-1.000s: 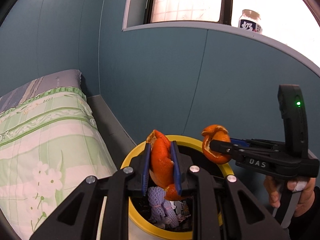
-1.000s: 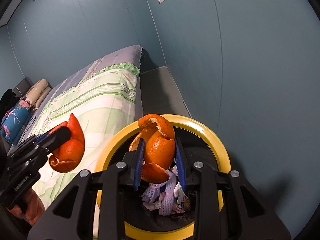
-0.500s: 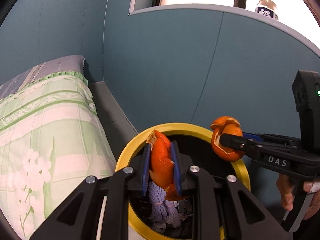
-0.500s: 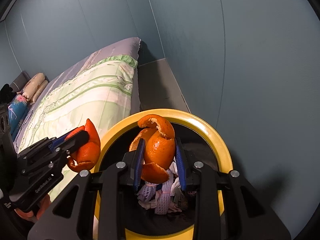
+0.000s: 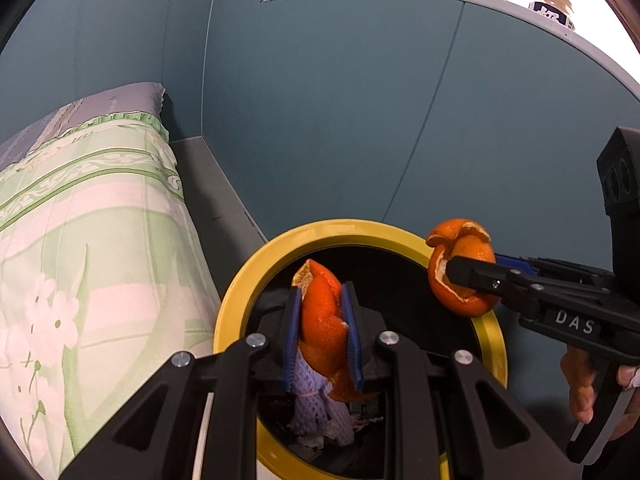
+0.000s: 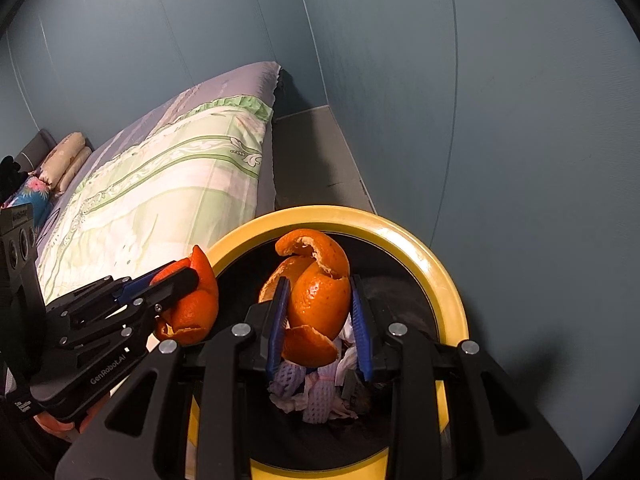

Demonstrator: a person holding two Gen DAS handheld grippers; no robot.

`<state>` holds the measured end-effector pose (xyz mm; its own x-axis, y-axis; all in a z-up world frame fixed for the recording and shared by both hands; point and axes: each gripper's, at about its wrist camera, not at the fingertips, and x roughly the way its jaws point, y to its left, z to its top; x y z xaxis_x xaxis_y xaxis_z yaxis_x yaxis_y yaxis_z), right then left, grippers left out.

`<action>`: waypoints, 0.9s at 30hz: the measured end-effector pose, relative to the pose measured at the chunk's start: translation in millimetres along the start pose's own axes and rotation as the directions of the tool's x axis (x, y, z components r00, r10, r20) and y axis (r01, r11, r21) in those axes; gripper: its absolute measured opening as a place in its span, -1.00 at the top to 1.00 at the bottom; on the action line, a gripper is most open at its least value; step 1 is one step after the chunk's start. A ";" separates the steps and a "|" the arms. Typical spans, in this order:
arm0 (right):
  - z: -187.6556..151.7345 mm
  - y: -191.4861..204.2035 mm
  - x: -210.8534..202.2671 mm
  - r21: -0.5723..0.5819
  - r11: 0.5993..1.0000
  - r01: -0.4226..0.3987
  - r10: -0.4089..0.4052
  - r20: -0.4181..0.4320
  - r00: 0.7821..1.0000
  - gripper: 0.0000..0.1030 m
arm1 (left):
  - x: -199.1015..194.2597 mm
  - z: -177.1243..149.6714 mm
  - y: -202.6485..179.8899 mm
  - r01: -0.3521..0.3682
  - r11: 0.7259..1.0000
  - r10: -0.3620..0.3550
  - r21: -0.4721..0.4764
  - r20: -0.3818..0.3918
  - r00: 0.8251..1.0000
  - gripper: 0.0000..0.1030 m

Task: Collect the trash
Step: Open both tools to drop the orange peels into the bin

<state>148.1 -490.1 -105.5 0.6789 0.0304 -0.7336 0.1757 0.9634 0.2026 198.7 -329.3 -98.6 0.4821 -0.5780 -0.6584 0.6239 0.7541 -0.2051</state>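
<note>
A round bin with a yellow rim (image 5: 256, 276) (image 6: 448, 280) stands below both grippers, with purple foam netting (image 5: 308, 400) (image 6: 320, 396) and paper inside. My left gripper (image 5: 322, 308) is shut on an orange peel (image 5: 324, 320) held over the bin's opening; it shows at the bin's left rim in the right wrist view (image 6: 192, 280). My right gripper (image 6: 318, 300) is shut on a second orange peel (image 6: 316, 300) over the opening; it shows at the bin's right rim in the left wrist view (image 5: 460, 272).
A bed with a green floral quilt (image 5: 80, 240) (image 6: 160, 192) lies to the left of the bin. A blue-grey wall (image 5: 360, 120) stands close behind the bin. A jar (image 5: 552, 6) sits on the window ledge above.
Both grippers have moved closer over the bin with their peels still held. The bin fills more of each view.
</note>
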 end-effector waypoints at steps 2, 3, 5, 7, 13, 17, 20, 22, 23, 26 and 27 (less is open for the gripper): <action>0.1 -0.3 3.0 0.004 1.000 0.009 -0.009 -0.013 1.000 0.46 | 2.7 -0.2 0.9 0.002 1.000 -0.002 -0.004 -0.006 1.000 0.63; 0.1 -0.3 3.9 0.005 1.000 0.010 -0.010 -0.016 1.000 0.46 | 3.7 -0.7 1.4 0.003 1.000 -0.003 -0.006 -0.010 1.000 0.63; -0.1 0.2 4.0 0.008 1.000 0.004 -0.003 -0.020 1.000 0.46 | 3.0 -1.2 0.6 0.005 1.000 -0.005 -0.008 -0.014 1.000 0.63; -0.9 1.1 1.3 0.007 1.000 0.005 -0.005 -0.016 1.000 0.45 | 5.8 1.8 4.6 0.007 1.000 -0.007 -0.012 -0.016 1.000 0.62; -0.1 -1.1 0.1 0.004 1.000 0.009 -0.009 -0.019 1.000 0.40 | 2.6 3.4 8.8 0.018 0.999 -0.019 -0.029 -0.012 1.000 0.56; 0.5 -2.9 -1.2 0.017 1.000 0.011 -0.011 -0.016 1.000 0.28 | -4.1 3.3 10.5 0.021 0.999 -0.021 -0.040 0.010 1.000 0.13; 1.5 -5.5 -5.4 0.034 0.999 0.018 -0.018 -0.007 1.000 0.23 | -11.2 4.2 13.3 0.011 0.999 -0.010 -0.046 0.031 0.999 0.00; 2.3 -4.0 -9.3 0.038 0.999 0.026 -0.026 0.003 1.000 0.23 | -16.1 4.9 18.9 0.013 0.998 -0.011 -0.065 0.035 0.999 0.00; 2.8 -3.0 -11.9 0.037 0.999 0.028 -0.028 0.008 1.000 0.23 | -19.2 5.6 22.3 0.012 0.997 -0.009 -0.075 0.039 0.999 0.00; 4.8 2.9 -22.7 0.030 0.999 0.027 -0.027 0.024 0.999 0.23 | -32.5 6.9 33.3 -0.001 0.995 0.006 -0.098 0.054 0.999 0.00; 5.4 5.7 -26.3 0.025 0.999 0.029 -0.030 0.029 0.999 0.23 | -37.0 6.8 35.8 -0.002 0.995 0.008 -0.101 0.058 0.998 0.00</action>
<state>135.1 -486.8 -81.6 0.6939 -0.0064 -0.7200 0.2133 0.9569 0.1971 207.4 -283.0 -76.6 0.5223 -0.5889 -0.6167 0.5572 0.7832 -0.2759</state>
